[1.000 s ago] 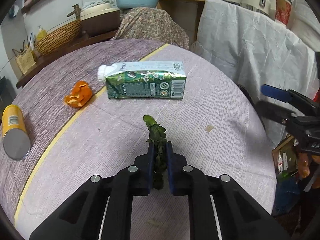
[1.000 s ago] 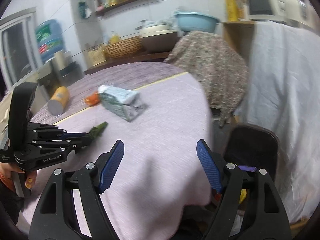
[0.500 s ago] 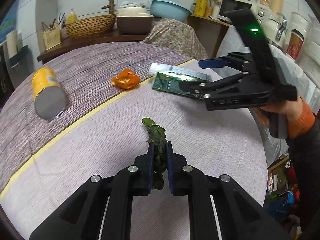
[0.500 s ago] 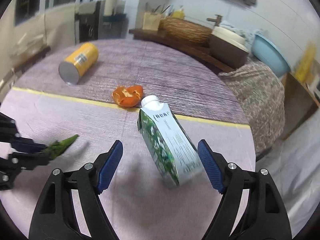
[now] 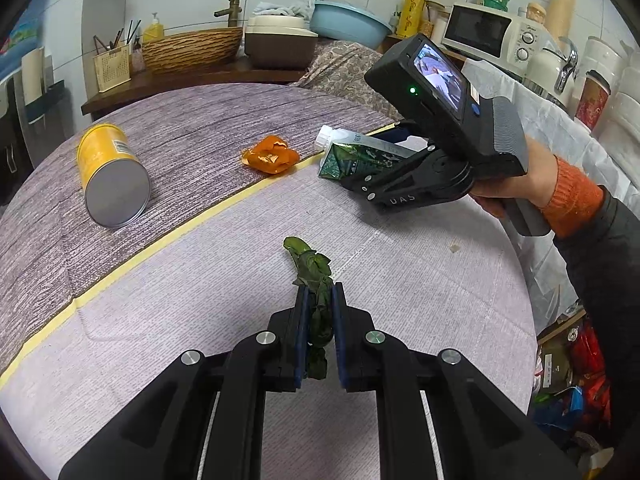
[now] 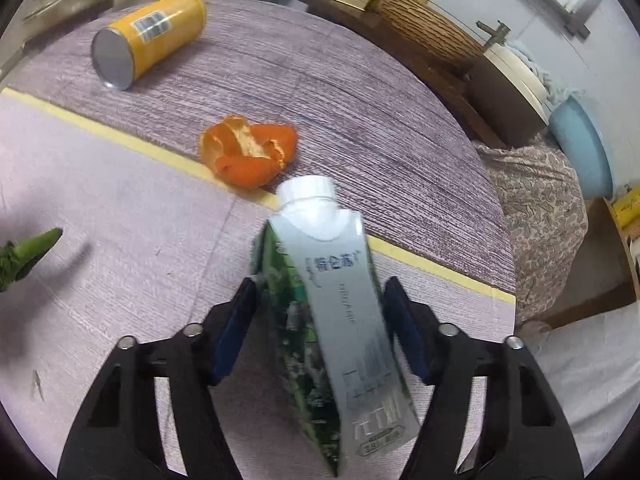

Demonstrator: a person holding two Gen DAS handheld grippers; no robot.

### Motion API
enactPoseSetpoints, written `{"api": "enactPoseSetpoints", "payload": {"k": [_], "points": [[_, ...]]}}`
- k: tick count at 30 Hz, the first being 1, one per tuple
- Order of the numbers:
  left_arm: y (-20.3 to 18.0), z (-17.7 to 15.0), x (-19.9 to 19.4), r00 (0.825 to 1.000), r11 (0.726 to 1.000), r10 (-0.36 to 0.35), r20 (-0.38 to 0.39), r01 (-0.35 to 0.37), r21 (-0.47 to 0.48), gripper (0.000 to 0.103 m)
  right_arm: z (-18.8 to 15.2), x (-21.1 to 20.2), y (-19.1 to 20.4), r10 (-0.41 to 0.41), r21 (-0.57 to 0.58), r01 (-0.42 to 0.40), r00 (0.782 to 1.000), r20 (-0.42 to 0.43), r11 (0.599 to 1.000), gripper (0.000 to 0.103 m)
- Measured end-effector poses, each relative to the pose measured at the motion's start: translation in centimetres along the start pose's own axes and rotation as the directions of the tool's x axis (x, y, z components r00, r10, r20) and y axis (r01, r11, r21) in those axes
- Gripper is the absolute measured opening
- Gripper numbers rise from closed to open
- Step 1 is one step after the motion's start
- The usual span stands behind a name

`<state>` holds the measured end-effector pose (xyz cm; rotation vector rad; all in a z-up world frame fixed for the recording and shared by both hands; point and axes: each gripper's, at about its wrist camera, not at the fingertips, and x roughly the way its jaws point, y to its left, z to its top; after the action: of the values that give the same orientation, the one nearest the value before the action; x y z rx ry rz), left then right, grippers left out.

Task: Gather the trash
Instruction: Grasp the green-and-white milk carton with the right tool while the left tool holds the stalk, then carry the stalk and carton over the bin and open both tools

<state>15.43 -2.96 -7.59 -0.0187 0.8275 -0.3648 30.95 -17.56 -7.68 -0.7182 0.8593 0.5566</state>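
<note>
My left gripper is shut on a wilted green leaf stalk and holds it above the round table. The stalk's tip shows at the left edge of the right wrist view. My right gripper is open, its blue pads on either side of a green and white drink carton lying on the table; the carton also shows in the left wrist view. An orange peel lies just beyond the carton's cap. A yellow can lies on its side further left.
A yellow tape line crosses the tablecloth. A counter behind holds a wicker basket, a pot and a blue basin. A white cloth-covered stand is at the right. Bags of trash lie on the floor beside the table.
My right gripper has moved in over the table and now straddles the carton with open jaws. My left gripper has kept hold of the stalk.
</note>
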Motion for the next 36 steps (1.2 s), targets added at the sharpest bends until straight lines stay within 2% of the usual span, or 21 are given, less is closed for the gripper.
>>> {"api": "enactPoseSetpoints", "payload": {"k": [3,8,14,19,26,29,33,36], "points": [[-0.1,0.0,0.1,1.000,1.000,-0.004,-0.002,0.004,0.002,0.012,-0.4,-0.3,0.3,-0.015,-0.015,0.015,1.000,0.008,1.000,0.060],[-0.5,0.1,0.1,1.000,1.000,-0.012,0.004,0.012,0.002,0.012,-1.3,-1.1,-0.1,-0.031,0.042,0.029,0.999,0.038,0.999,0.059],[-1.2,0.4,0.2,1.000,1.000,-0.011,0.011,0.011,0.005,0.012,-3.5,-3.9,-1.6,-0.066,0.199,0.039,0.989,0.131,0.979,0.059],[-2.6,1.1,0.2,0.999,0.999,-0.026,0.022,0.026,0.029,0.012,-6.4,-6.8,-2.6,-0.076,0.334,0.001,0.974,0.213,0.942,0.059],[-5.7,3.0,0.5,0.998,0.994,-0.057,0.036,0.053,0.090,0.012,-11.3,-10.3,-3.2,-0.097,0.444,-0.044,0.952,0.290,0.895,0.059],[-7.3,3.8,1.2,0.997,0.992,-0.071,0.036,0.066,0.110,0.012,-13.7,-11.8,-3.5,-0.117,0.488,-0.050,0.944,0.307,0.872,0.059],[-9.1,4.6,2.4,0.994,0.988,-0.108,0.035,0.103,0.116,0.012,-16.6,-13.3,-3.7,-0.168,0.524,-0.020,0.936,0.309,0.851,0.059],[-10.5,5.0,3.3,0.991,0.984,-0.129,0.023,0.125,0.127,0.012,-19.3,-14.3,-4.2,-0.199,0.576,-0.015,0.931,0.307,0.817,0.059]]}}
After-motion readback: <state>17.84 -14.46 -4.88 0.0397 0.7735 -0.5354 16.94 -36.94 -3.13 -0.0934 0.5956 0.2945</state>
